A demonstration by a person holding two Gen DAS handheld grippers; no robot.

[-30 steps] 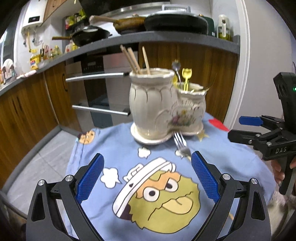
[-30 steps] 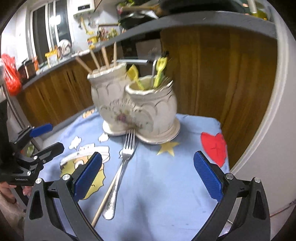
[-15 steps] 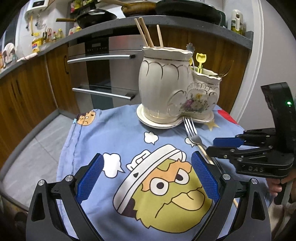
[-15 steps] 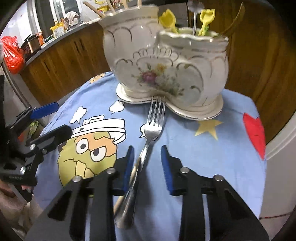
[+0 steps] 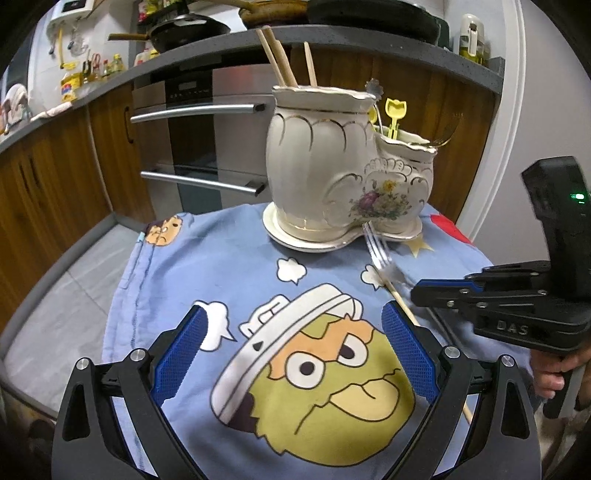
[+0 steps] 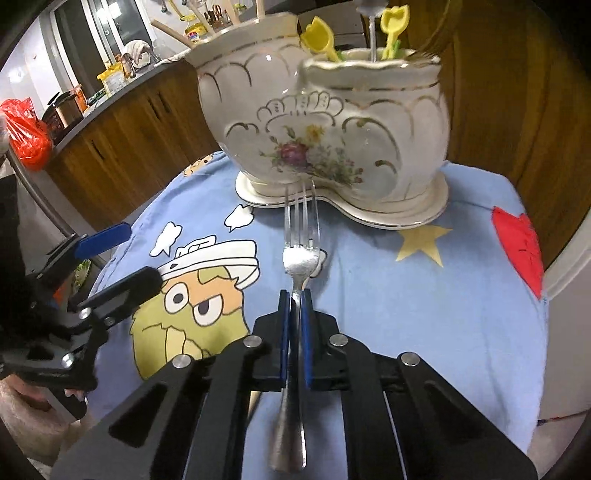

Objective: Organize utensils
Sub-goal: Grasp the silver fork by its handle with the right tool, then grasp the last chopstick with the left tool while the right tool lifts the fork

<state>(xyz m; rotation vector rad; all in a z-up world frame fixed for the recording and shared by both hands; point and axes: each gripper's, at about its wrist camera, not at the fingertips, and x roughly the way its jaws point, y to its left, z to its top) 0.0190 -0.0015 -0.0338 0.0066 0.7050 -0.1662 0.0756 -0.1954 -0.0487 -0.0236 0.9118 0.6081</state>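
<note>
A silver fork [image 6: 300, 254] lies on the blue cartoon cloth [image 6: 406, 306], tines toward the cream double utensil holder [image 6: 325, 122]. My right gripper [image 6: 295, 295] is closing on the fork's neck, and both blue pads press it. In the left wrist view the fork [image 5: 378, 254] looks blurred beside a wooden chopstick [image 5: 402, 310] lying on the cloth, with the right gripper [image 5: 436, 288] low over them. My left gripper [image 5: 291, 339] hovers open over the cartoon face, holding nothing. The holder [image 5: 332, 177] carries chopsticks [image 5: 280, 59] in its tall pot and yellow plastic utensils [image 5: 393, 114] in its low pot.
An oven [image 5: 203, 147] and wooden cabinets stand behind the small table. The counter above holds a pan [image 5: 184, 29] and bottles. A red bag [image 6: 26, 136] sits far left. The cloth ends near a white door frame [image 6: 569, 266] at right.
The right gripper came down toward the fork and went from wide open to shut on its neck. The left gripper stayed open and nearly still.
</note>
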